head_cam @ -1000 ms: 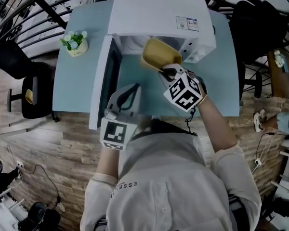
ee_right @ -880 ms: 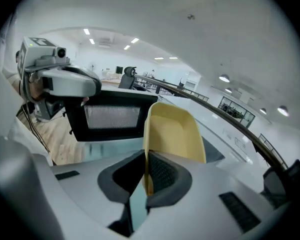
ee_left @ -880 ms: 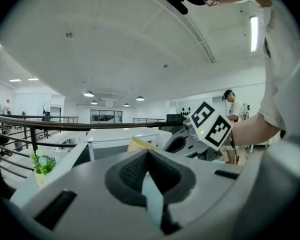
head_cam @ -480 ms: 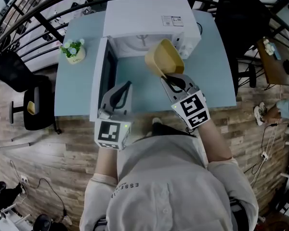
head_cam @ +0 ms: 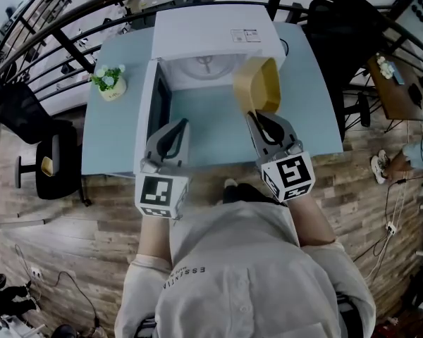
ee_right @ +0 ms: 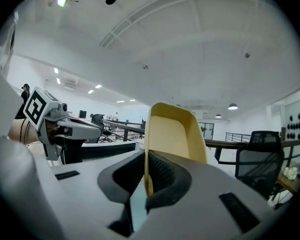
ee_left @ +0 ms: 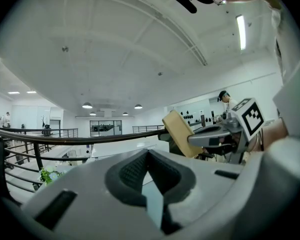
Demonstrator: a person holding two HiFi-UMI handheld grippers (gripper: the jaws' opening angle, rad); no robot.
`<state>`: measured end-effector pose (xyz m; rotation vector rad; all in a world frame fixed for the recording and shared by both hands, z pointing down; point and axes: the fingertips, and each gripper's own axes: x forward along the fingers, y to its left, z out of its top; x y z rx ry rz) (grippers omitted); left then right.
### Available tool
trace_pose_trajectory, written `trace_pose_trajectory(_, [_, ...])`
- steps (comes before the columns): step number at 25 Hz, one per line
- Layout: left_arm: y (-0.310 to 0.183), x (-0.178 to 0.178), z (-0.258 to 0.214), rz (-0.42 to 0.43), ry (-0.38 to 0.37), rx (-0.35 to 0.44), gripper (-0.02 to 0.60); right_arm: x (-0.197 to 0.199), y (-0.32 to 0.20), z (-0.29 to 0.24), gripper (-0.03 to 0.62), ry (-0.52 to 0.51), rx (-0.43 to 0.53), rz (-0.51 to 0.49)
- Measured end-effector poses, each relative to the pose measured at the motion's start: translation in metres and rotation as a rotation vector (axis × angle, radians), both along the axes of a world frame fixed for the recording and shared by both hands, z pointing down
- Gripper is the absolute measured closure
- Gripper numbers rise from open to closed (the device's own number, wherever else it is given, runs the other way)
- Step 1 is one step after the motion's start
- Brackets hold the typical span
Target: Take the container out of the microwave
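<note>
The yellow container (head_cam: pixel 257 83) hangs in the air in front of the open white microwave (head_cam: pixel 211 34), outside its cavity and tipped up on edge. My right gripper (head_cam: pixel 257 113) is shut on its rim; in the right gripper view the thin yellow wall (ee_right: pixel 172 134) runs between the two pads of the right gripper (ee_right: pixel 146 156). My left gripper (head_cam: pixel 182 123) hovers over the table beside the open door (head_cam: pixel 149 118), shut with nothing in it; its pads meet in the left gripper view (ee_left: pixel 148 153). That view also shows the container (ee_left: pixel 182 134) at the right.
The microwave stands at the back of a pale blue table (head_cam: pixel 211 139), its door swung out to the left. A small potted plant (head_cam: pixel 109 79) sits at the table's back left. Black chairs stand at the left (head_cam: pixel 49 157) and the right (head_cam: pixel 342 34). A railing runs behind.
The right gripper has risen and rolled, and the container has swung from mouth-up to standing on edge while shifting right. The left gripper rose slightly and stayed shut.
</note>
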<state>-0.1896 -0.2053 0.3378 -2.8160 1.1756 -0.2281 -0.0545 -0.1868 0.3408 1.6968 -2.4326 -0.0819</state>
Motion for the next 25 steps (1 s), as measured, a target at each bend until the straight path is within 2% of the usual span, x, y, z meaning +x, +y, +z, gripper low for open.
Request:
trace_pose_trajectory(5, [0.002, -0.003, -0.007, -0.009, 0.003, 0.013, 0.589, 0.002, 0.006, -0.009, 0.566, -0.044, 0.036, 0.013])
trace_pose_trajectory(12, [0.007, -0.006, -0.012, -0.015, 0.003, 0.026, 0.589, 0.001, 0.011, -0.012, 0.569, -0.053, 0.056, 0.015])
trace_pose_trajectory(25, [0.012, -0.011, -0.01, -0.01, 0.01, 0.014, 0.589, -0.008, 0.012, -0.01, 0.569, -0.068, 0.053, 0.019])
